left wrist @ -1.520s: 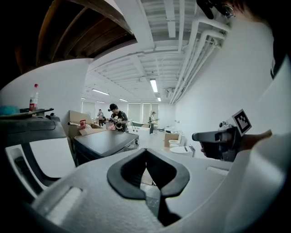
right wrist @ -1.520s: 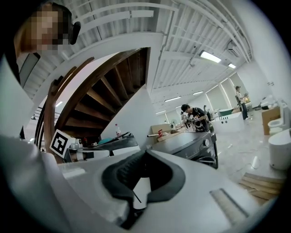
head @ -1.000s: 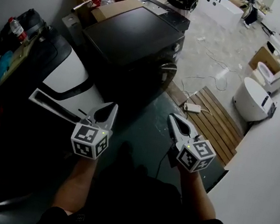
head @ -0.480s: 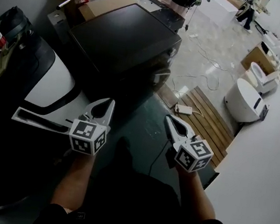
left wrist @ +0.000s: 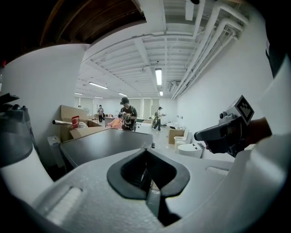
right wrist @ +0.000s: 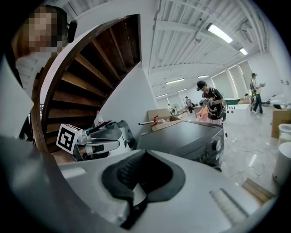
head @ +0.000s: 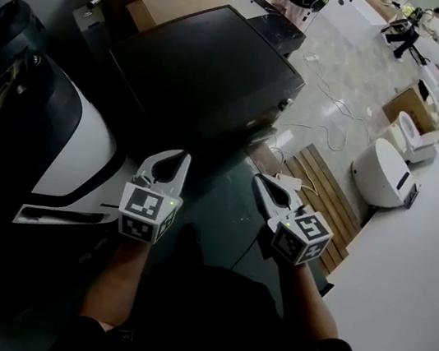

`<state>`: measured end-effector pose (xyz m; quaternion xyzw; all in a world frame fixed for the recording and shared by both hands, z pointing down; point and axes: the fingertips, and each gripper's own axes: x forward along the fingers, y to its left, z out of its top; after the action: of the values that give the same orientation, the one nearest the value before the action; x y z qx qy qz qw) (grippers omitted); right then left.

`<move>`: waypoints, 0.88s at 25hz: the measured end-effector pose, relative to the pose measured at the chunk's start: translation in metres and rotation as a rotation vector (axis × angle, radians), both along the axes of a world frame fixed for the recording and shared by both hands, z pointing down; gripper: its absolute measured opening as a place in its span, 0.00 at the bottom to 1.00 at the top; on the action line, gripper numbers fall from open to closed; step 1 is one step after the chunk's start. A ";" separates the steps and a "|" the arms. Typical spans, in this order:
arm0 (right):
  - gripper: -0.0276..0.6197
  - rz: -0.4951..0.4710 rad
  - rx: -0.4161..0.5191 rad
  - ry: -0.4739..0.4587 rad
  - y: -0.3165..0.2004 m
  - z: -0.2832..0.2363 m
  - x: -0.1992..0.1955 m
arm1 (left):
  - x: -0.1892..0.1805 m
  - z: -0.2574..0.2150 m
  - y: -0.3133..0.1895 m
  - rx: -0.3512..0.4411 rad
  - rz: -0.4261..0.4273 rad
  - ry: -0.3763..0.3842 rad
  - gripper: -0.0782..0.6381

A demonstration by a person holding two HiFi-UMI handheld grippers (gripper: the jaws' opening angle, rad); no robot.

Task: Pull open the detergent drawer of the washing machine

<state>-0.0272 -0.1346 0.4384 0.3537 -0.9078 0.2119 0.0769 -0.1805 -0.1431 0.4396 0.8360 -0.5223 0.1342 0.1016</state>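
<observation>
Head view: we've got the left gripper [head: 177,157] and right gripper [head: 259,180] near the washer [head: 212,69]. Both have jaws pinched together, empty.

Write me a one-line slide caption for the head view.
Left gripper and right gripper, both shut and empty, held side by side short of the dark washing machine.

Dim head view with murky lower left, bright ceiling strip lights [left wrist: 158,76] in gripper views, fisheye bending at edges, black corners
</observation>
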 end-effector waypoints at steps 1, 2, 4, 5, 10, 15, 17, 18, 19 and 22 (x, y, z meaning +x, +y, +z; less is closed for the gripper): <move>0.05 -0.006 -0.004 0.003 -0.008 0.002 -0.007 | -0.005 0.002 -0.007 -0.007 -0.002 0.003 0.12; 0.05 -0.013 -0.006 0.005 -0.015 0.003 -0.013 | -0.010 0.004 -0.014 -0.013 -0.003 0.004 0.12; 0.05 -0.026 -0.007 0.007 -0.029 0.005 -0.024 | -0.019 0.008 -0.026 -0.021 -0.003 0.002 0.12; 0.05 -0.032 -0.009 0.008 -0.035 0.007 -0.029 | -0.022 0.009 -0.031 -0.023 -0.004 0.000 0.12; 0.05 -0.070 -0.037 0.017 -0.056 0.010 -0.048 | -0.034 0.013 -0.047 -0.040 -0.030 0.013 0.12; 0.05 -0.128 -0.037 0.017 -0.084 0.011 -0.057 | -0.041 0.022 -0.064 -0.062 -0.079 0.026 0.12; 0.05 -0.158 -0.034 0.013 -0.097 0.009 -0.057 | -0.042 0.023 -0.069 -0.071 -0.113 0.033 0.12; 0.05 -0.175 -0.032 0.009 -0.105 0.009 -0.056 | -0.042 0.025 -0.072 -0.078 -0.134 0.036 0.12; 0.05 -0.193 -0.031 0.005 -0.113 0.009 -0.055 | -0.041 0.027 -0.075 -0.089 -0.156 0.037 0.12; 0.05 -0.265 -0.028 -0.008 -0.139 0.010 -0.050 | -0.036 0.034 -0.085 -0.133 -0.219 0.020 0.12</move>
<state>-0.0775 -0.2736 0.4481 0.2289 -0.9438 0.2139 0.1054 -0.2164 -0.2282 0.4739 0.7668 -0.5992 0.1485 0.1759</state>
